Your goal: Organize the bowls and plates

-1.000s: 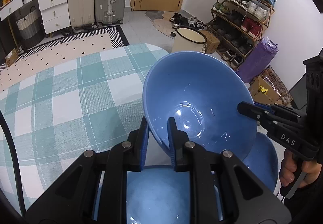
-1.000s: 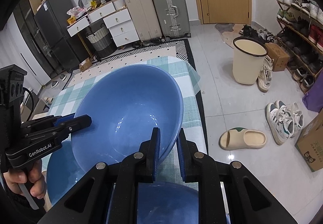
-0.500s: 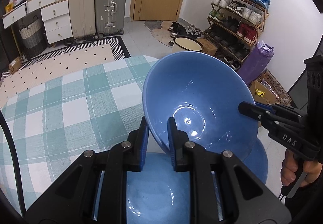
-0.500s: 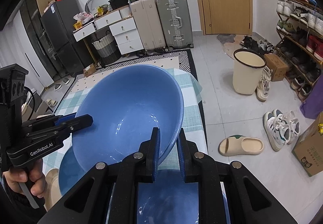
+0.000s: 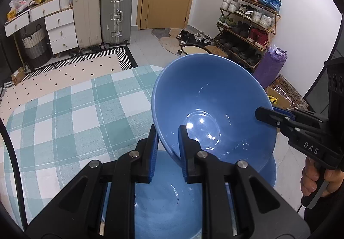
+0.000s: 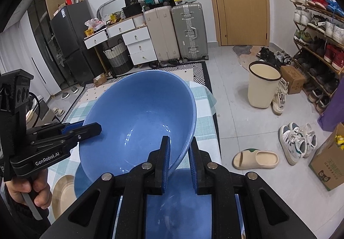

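Note:
A large blue bowl (image 5: 212, 105) hangs tilted in the air, held by both grippers on opposite sides of its rim. My left gripper (image 5: 167, 131) is shut on the near rim in the left wrist view and shows at the left in the right wrist view (image 6: 86, 128). My right gripper (image 6: 180, 142) is shut on the bowl (image 6: 139, 118) rim and shows at the right in the left wrist view (image 5: 264, 113). A blue plate (image 5: 169, 200) lies below the bowl, also in the right wrist view (image 6: 178, 202). A tan plate (image 6: 62, 193) lies partly under it.
The table wears a teal and white checked cloth (image 5: 64, 122). Past its far edge are a patterned rug (image 5: 64, 69), suitcases (image 5: 116, 13), a cream bin (image 6: 263, 86), a shoe rack (image 5: 247, 21) and loose shoes on the floor (image 6: 255, 159).
Both grippers have lifted the bowl higher above the blue plate, and the views have tipped up to show more of the room. The grip on the rim is unchanged.

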Demonstrator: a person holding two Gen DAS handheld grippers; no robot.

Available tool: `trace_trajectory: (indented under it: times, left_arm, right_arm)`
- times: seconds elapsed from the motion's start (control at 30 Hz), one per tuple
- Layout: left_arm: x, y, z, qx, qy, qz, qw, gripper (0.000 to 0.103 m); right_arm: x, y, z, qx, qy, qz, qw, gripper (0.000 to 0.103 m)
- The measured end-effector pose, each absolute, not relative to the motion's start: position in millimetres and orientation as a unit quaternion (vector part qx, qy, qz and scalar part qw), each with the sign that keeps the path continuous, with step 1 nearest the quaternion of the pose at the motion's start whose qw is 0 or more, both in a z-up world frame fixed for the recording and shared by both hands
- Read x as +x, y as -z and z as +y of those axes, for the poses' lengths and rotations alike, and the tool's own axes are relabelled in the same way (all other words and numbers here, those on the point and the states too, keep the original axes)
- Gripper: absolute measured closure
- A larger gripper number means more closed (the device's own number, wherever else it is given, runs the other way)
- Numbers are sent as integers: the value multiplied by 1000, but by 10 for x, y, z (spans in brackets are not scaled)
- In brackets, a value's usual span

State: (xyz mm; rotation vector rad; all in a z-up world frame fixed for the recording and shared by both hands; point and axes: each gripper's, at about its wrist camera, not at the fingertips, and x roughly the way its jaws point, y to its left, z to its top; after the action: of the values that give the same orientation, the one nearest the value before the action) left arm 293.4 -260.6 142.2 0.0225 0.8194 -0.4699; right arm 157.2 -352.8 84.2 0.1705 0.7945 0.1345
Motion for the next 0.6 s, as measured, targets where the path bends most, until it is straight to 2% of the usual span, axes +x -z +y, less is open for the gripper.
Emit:
trace_trajectory:
  times: [0.6]
  left_arm:
    - [2460,-1574,-2279,9,215,381,899,88]
  right_arm:
    - [1302,-952,-3240,69,-84,376,920,85]
